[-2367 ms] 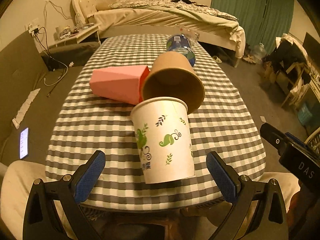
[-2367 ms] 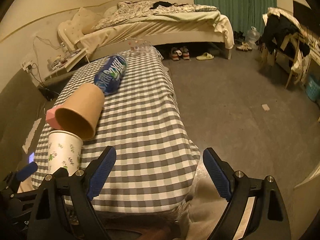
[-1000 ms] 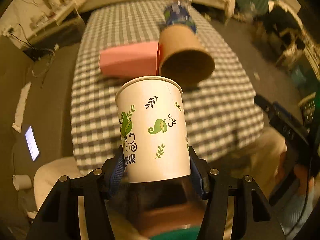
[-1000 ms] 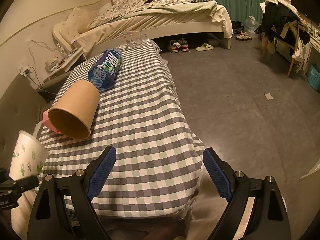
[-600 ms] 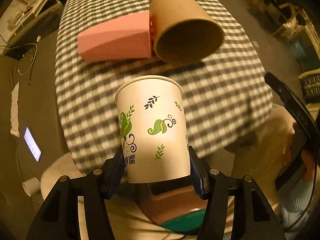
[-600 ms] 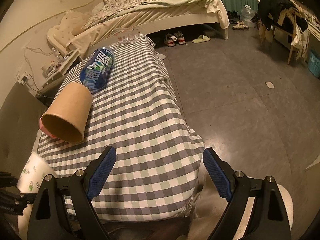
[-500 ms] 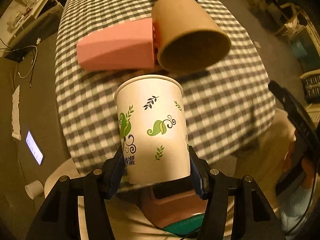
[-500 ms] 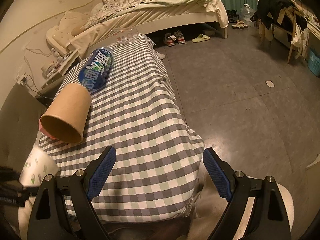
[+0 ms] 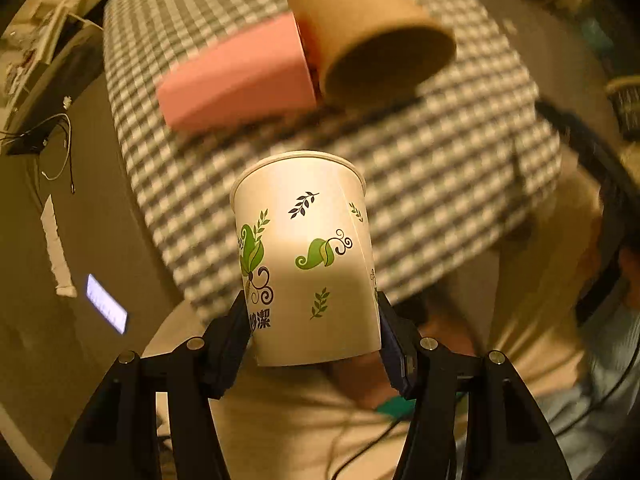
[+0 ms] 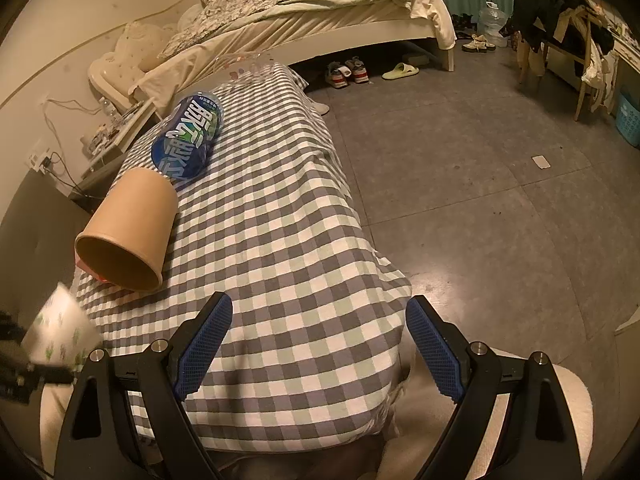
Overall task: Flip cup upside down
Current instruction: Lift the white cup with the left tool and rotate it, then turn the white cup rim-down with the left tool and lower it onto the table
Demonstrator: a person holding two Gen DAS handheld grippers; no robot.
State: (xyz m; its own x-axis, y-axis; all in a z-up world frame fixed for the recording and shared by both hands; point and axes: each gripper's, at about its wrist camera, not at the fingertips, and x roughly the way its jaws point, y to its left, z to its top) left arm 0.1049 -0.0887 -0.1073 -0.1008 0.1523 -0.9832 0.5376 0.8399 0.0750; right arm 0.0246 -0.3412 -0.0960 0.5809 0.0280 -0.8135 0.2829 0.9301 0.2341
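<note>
My left gripper (image 9: pixel 314 330) is shut on a white paper cup with green leaf prints (image 9: pixel 306 256), gripping it near its base. The cup's rim points away from me, over the near edge of the checked table (image 9: pixel 460 184). The same cup shows blurred at the left edge of the right wrist view (image 10: pixel 60 332). My right gripper (image 10: pixel 320 348) is open and empty above the table's near right corner.
A brown paper cup (image 9: pixel 368 28) and a pink cup (image 9: pixel 240 80) lie on their sides on the table. A blue bottle (image 10: pixel 188 136) lies farther back. A bed (image 10: pixel 320 4) stands beyond. A lit phone (image 9: pixel 106 304) lies at the left. The person's lap is below.
My left gripper closed on the white cup, lifted it off the table and tipped it downward. Now the view is blurred with motion. The right gripper has stayed almost still.
</note>
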